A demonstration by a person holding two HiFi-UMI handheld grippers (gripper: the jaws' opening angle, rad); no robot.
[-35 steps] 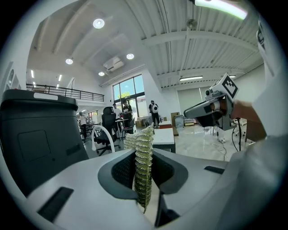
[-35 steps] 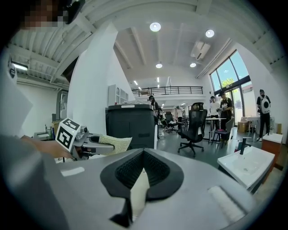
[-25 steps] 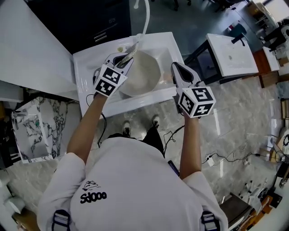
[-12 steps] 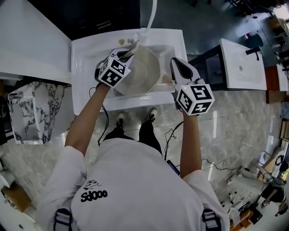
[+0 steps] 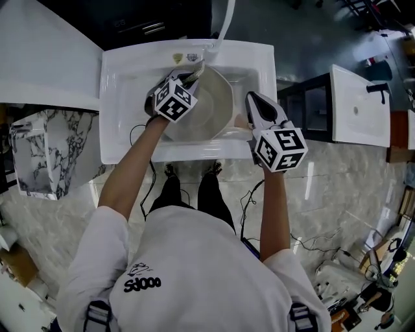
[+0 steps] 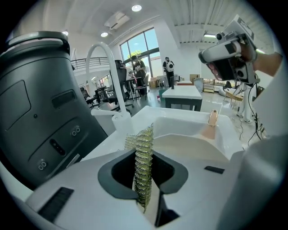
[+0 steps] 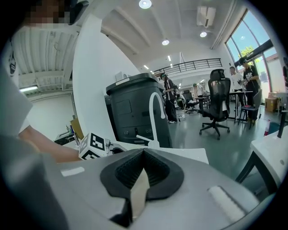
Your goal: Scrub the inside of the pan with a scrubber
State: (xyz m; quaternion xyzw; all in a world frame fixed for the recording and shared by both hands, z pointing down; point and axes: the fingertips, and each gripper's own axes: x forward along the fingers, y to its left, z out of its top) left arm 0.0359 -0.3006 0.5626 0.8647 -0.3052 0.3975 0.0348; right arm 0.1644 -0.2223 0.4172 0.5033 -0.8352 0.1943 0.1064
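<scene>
A cream pan [image 5: 211,104] lies in the white sink [image 5: 130,91]. My left gripper [image 5: 192,76] hovers at the pan's far left rim, shut on a yellow-green mesh scrubber [image 5: 196,69]. In the left gripper view the scrubber [image 6: 144,161] stands upright between the closed jaws of the left gripper [image 6: 145,150], above the pan [image 6: 189,146]. My right gripper [image 5: 254,111] is at the pan's right side, shut on the pan's beige handle [image 5: 241,122]. The handle [image 7: 139,191] shows as a pale strip pinched in the right gripper [image 7: 143,157].
A white faucet [image 5: 224,19] arches over the sink's far edge. A large black bin [image 6: 36,112] stands behind the sink. A marble-patterned cabinet [image 5: 45,152] is at the left and another white basin unit [image 5: 360,104] at the right. Cables lie on the floor.
The head view has shifted, so the sink sits lower in frame. My left gripper with the scrubber has edged right, further over the pan's rim. The right gripper stays on the handle.
</scene>
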